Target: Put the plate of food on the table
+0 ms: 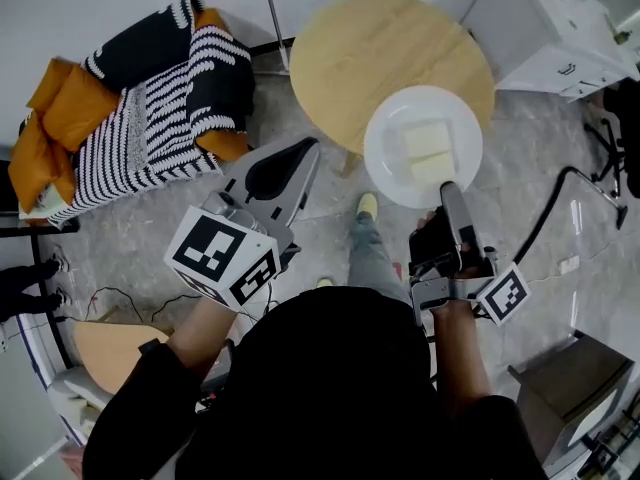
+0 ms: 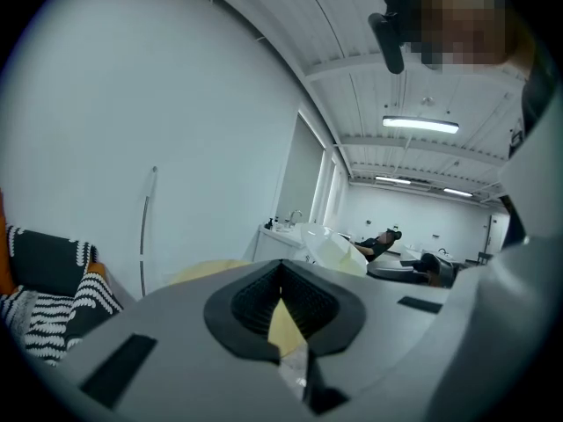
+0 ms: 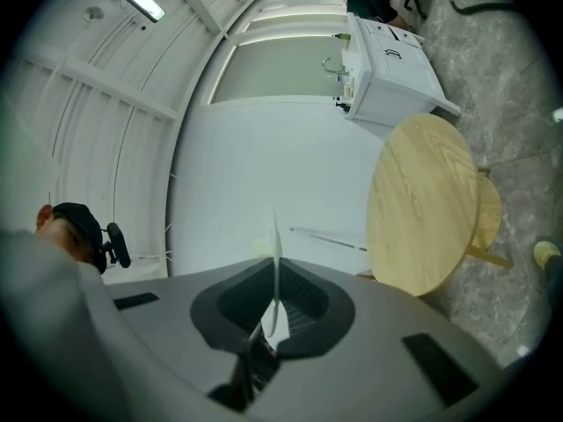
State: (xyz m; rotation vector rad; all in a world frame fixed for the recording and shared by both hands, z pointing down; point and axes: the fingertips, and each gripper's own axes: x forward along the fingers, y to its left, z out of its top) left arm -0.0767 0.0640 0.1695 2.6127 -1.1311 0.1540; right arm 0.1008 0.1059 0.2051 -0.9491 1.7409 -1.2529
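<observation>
A white plate (image 1: 423,146) carrying two pale slabs of food (image 1: 428,154) hangs over the near right edge of the round wooden table (image 1: 350,58). My right gripper (image 1: 447,186) is shut on the plate's near rim. In the right gripper view the plate (image 3: 275,262) shows edge-on between the pads, and the table (image 3: 427,205) lies off to the right. My left gripper (image 1: 303,153) is held left of the plate, apart from it, above the floor by the table's near edge. Its jaws look shut with nothing in them. The left gripper view catches the table (image 2: 207,272) just beyond its tips.
An armchair (image 1: 150,98) with a striped blanket and orange cushions stands left of the table. A white cabinet (image 1: 540,28) is behind the table at the right. A black cable (image 1: 560,193) runs over the floor, and a grey box (image 1: 570,388) sits at the lower right.
</observation>
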